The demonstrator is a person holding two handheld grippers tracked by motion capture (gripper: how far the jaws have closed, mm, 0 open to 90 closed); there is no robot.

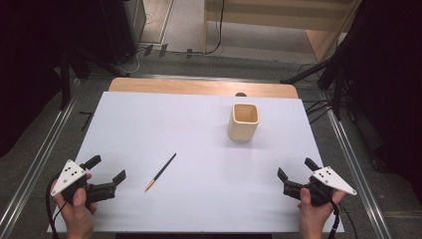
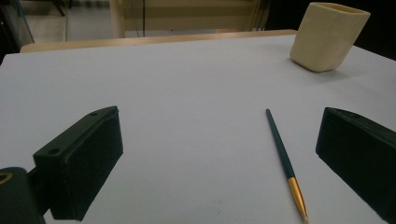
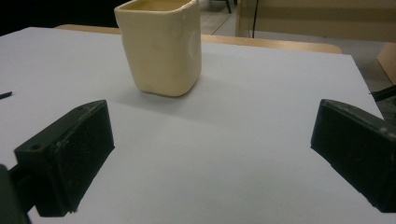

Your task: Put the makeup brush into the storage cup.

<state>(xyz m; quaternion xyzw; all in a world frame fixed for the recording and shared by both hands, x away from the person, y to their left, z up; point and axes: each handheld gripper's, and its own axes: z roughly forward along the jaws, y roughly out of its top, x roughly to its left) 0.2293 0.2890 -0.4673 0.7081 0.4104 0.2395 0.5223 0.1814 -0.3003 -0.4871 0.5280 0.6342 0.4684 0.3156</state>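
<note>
A thin dark paintbrush with a gold ferrule lies slantwise on the white table cover, its tip toward the near left. It also lies between the jaws in the left gripper view as the paintbrush. A cream square cup stands upright at the far right; the cup and cup stand ahead of each gripper. My left gripper rests near the front left, open and empty. At the front right my right gripper is open and empty too.
The wooden table edge shows beyond the white cover. Metal rails run along both sides, with cables and dark stands on the floor behind. A small dark object sits at the far edge behind the cup.
</note>
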